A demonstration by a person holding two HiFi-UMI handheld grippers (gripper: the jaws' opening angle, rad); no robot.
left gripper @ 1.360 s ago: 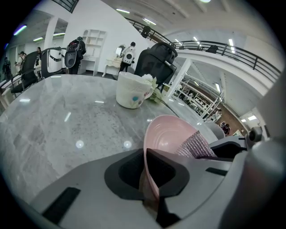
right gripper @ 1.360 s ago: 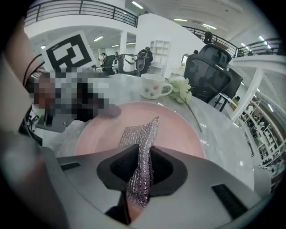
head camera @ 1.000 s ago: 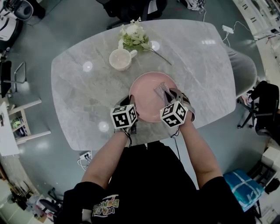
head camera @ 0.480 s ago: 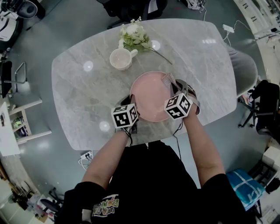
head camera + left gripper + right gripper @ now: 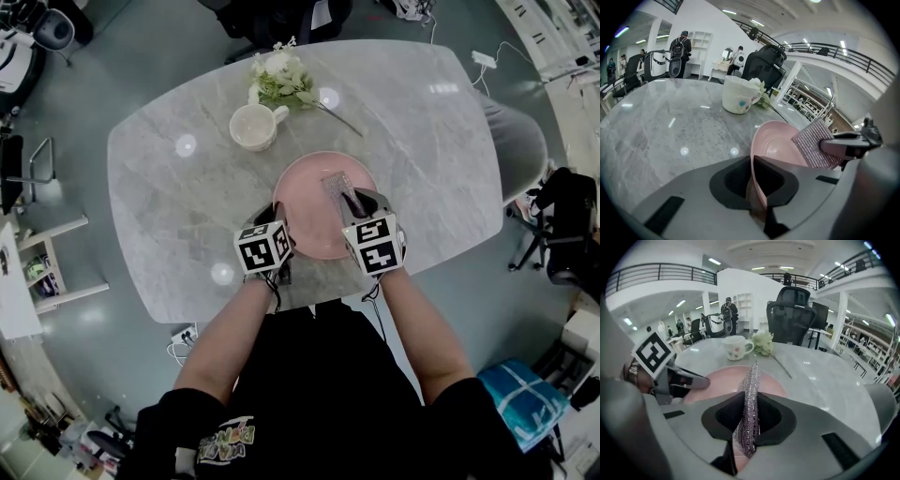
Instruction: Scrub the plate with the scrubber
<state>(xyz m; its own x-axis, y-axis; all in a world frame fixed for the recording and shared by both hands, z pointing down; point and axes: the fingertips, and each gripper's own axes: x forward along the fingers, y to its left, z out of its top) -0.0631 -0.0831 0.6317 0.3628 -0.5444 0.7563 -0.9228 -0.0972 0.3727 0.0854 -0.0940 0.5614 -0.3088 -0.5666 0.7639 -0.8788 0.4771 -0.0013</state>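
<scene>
Scrubber (image 5: 750, 394) sat pinched in R gripper (image 5: 748, 425) on plate (image 5: 305, 211); L gripper (image 5: 757, 183) clamped it. Prob. mid-scrub; next stroke needs pressure.

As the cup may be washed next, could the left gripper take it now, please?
Probably not: the left gripper is shut on the plate, though the way to the cup looks free.

obstacles: cup (image 5: 255, 127), flowers (image 5: 279, 77) beyond plate (image 5: 305, 202) | open: tabletop (image 5: 431, 159) right, left
</scene>
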